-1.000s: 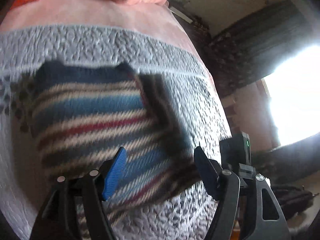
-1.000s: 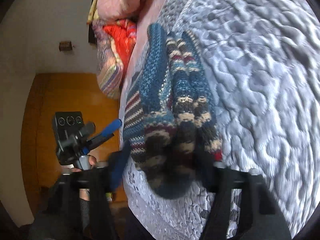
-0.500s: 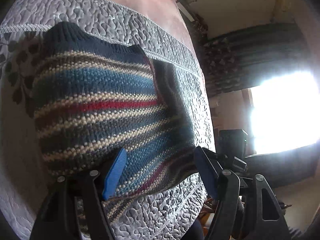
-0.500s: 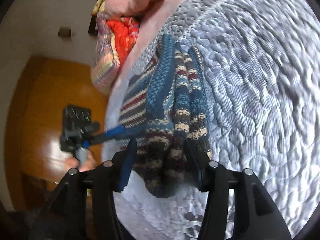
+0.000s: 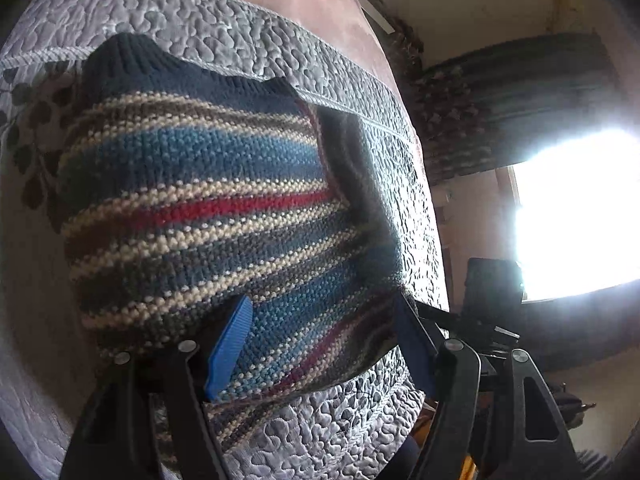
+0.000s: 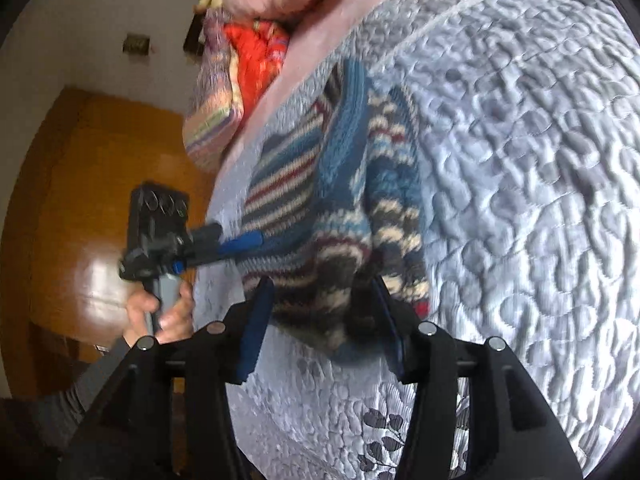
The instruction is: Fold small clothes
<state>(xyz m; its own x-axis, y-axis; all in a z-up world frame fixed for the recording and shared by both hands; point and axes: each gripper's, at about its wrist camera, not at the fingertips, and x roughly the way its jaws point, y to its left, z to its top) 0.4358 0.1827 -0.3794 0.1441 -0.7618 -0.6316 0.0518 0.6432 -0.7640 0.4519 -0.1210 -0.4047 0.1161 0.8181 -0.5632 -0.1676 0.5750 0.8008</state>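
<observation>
**Quilted bed, striped sweater part-folded**

Quilted grey bedspread (image 5: 248, 24) fills both views, and both sets of tongs work at its near edge. From the left wrist, the left gripper (image 5: 320, 344) stands wide, its blue pads either side of the sweater (image 5: 208, 208) hem at 6 o'clock, nothing pinched. From the right wrist, the right gripper (image 6: 324, 320) is also spread, its jaws flanking a bunched fold of the sweater (image 6: 320, 208) (whether a pad touches the knit I cannot tell). The left gripper (image 6: 240, 244) shows there at 9 o'clock, reaching in at the sweater's edge, a hand (image 6: 160, 304) on its handle.

Outward, the sweater lies mid-bed, layered on itself with a sleeve doubled at its 3 o'clock side. A pile of bright clothes (image 6: 236, 80) sits at 11 o'clock.

Judging by the layers, one fold looks done; the bundle is still lumpy, so squaring and a closing fold likely remain.
</observation>
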